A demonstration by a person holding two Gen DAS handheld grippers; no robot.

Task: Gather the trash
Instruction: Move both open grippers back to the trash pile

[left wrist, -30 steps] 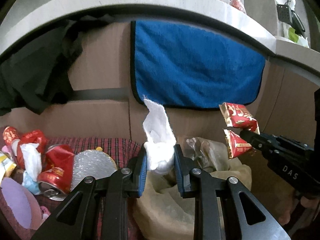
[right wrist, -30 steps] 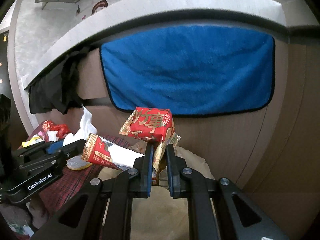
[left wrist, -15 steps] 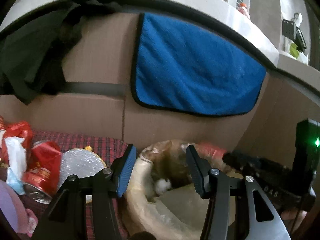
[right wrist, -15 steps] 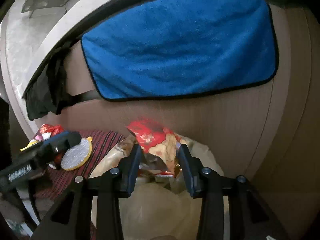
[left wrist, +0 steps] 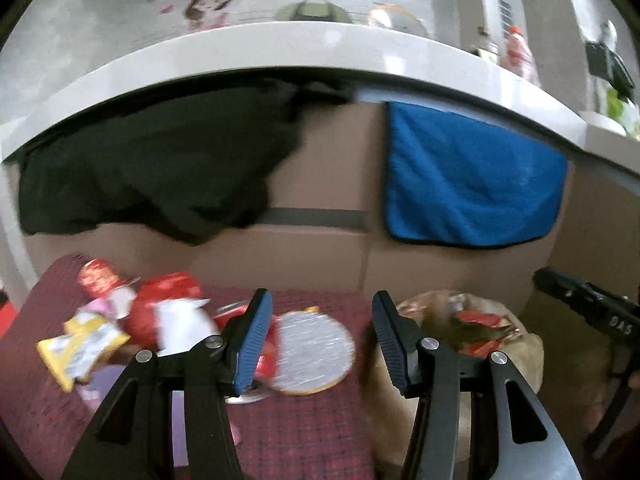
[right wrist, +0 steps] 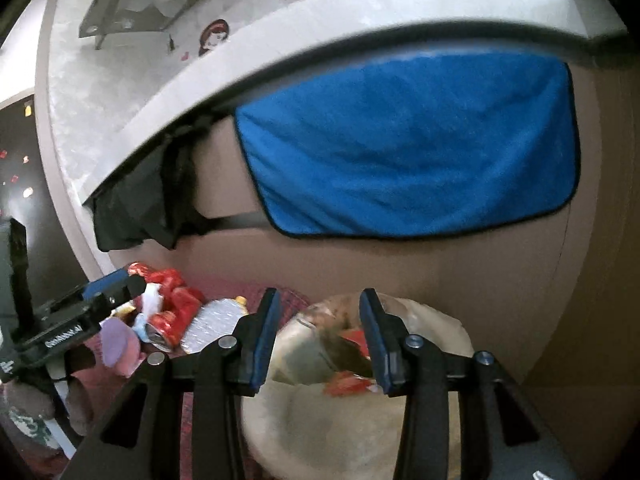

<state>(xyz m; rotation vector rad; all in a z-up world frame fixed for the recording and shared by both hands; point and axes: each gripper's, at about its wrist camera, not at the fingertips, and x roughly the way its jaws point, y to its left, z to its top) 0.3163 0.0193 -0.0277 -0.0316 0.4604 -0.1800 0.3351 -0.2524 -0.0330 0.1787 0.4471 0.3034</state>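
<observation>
My left gripper (left wrist: 320, 332) is open with nothing between its fingers; it hangs over the red plaid cloth (left wrist: 304, 432), in front of a round silver disc (left wrist: 316, 352). Left of it lies a blurred pile: a red can (left wrist: 168, 300), a white tissue (left wrist: 180, 328) and a yellow wrapper (left wrist: 76, 348). The beige trash bag (left wrist: 524, 360) stands to the right with red wrappers (left wrist: 480, 320) inside. My right gripper (right wrist: 318, 332) is above the bag's mouth (right wrist: 440, 332), its jaws opening and empty, with the red wrappers (right wrist: 348, 384) lying below them.
A blue towel (right wrist: 408, 152) and a black cloth (left wrist: 152, 168) hang from the grey counter edge (left wrist: 280, 52) over the brown cabinet front. A purple object (right wrist: 116, 340) lies by the pile. The left gripper's fingers (right wrist: 112, 288) show at the right wrist view's left edge.
Both grippers opened. The white tissue and the red wrappers dropped into the bag. My left gripper swung left, from over the bag to the plaid cloth by the pile.
</observation>
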